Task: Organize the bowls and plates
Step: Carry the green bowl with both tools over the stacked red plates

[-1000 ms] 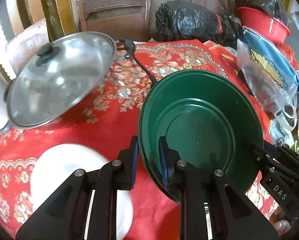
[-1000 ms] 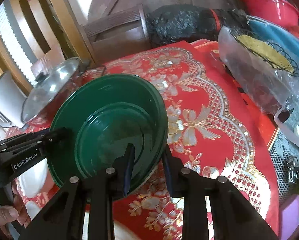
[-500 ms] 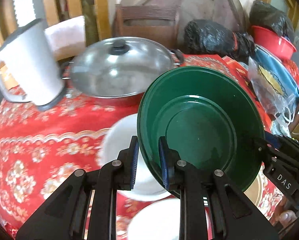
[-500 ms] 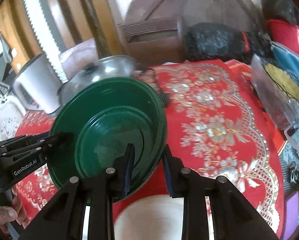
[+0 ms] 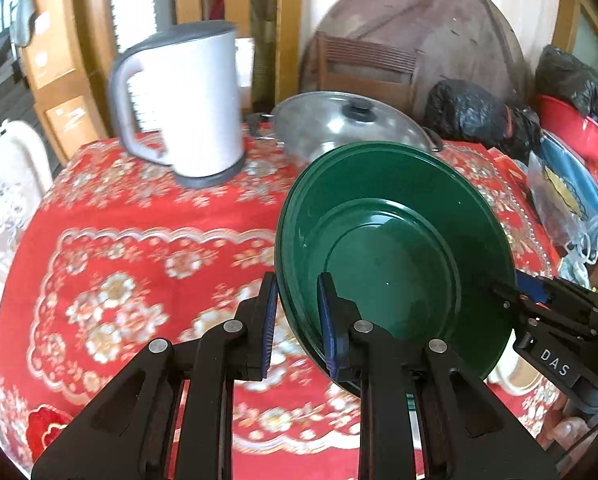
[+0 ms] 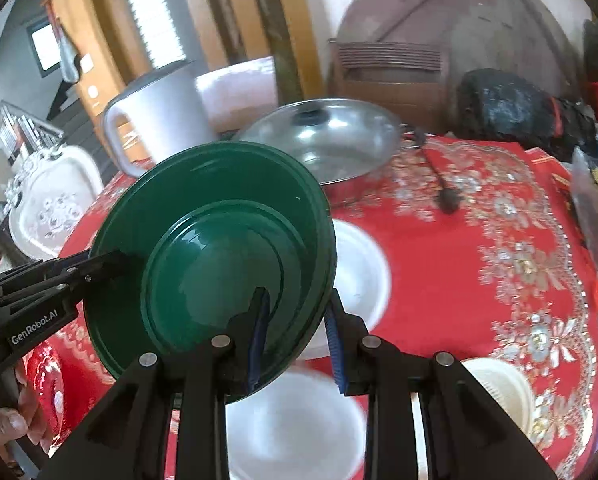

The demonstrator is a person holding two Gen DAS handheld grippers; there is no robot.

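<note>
The deep green round plastic bowl hangs tilted above the red-clothed desk, its rim pinched between the left gripper fingers on one side and the right gripper fingers opposite. White bowls beyond the right fingers sit unstacked, so most sorting seems left.

Each wrist view close behind its claw, facing forward, sharing green plate, kettle
</note>
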